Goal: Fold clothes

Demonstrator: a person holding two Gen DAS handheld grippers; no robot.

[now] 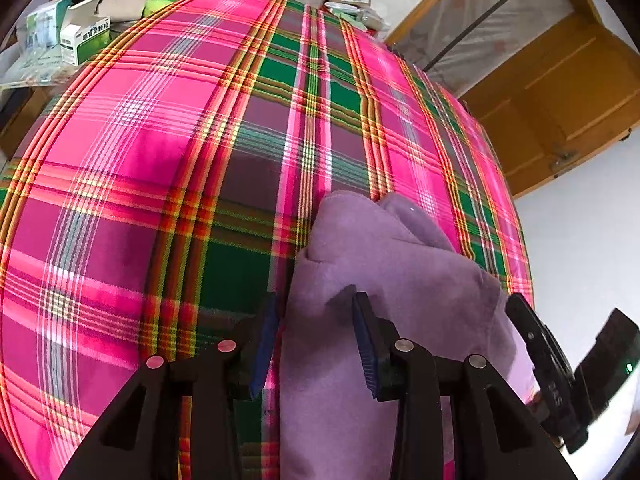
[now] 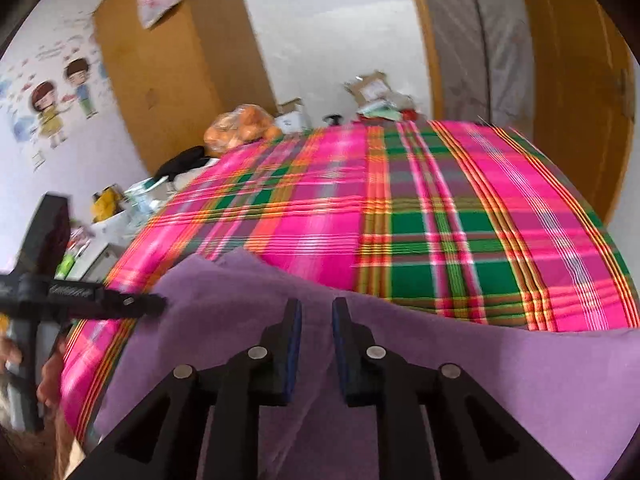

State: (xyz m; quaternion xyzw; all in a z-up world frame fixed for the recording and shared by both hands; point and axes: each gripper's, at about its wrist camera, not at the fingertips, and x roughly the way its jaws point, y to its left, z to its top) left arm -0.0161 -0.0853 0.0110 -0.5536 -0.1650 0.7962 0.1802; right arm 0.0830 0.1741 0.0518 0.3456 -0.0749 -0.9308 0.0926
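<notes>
The plaid cloth (image 1: 168, 168) covered the whole work surface, stretched flat and free of other laundry. The purple garment (image 2: 460, 364) lay along its near edge, spread toward the right and bunched into a raised ridge at the left end.

The left gripper (image 1: 316, 332) pointed steeply down over that ridge. Its jaws stood partly spread: one blue pad sat on the bunched fabric, the other on the plaid side, and a fold of purple cloth ran between them. Whether the pads actually pressed the fold could not be told.

The right gripper (image 2: 316, 344) hovered over the flat part of the garment, jaws narrowly parted with a visible gap and nothing pinched between them. That view was motion-blurred.

Judged step: securing two hold points before turning the garment over on itself.

Recommended procedure:
- Seat each pad pair over an edge or hem, not the middle of a panel.
- Close fully on a single layer group before lifting.
- Raise both hands together, keeping the fabric taut between them.
- Lay the fold down onto the bare plaid area, well clear of the boxes (image 1: 82, 38) at the far side.
</notes>
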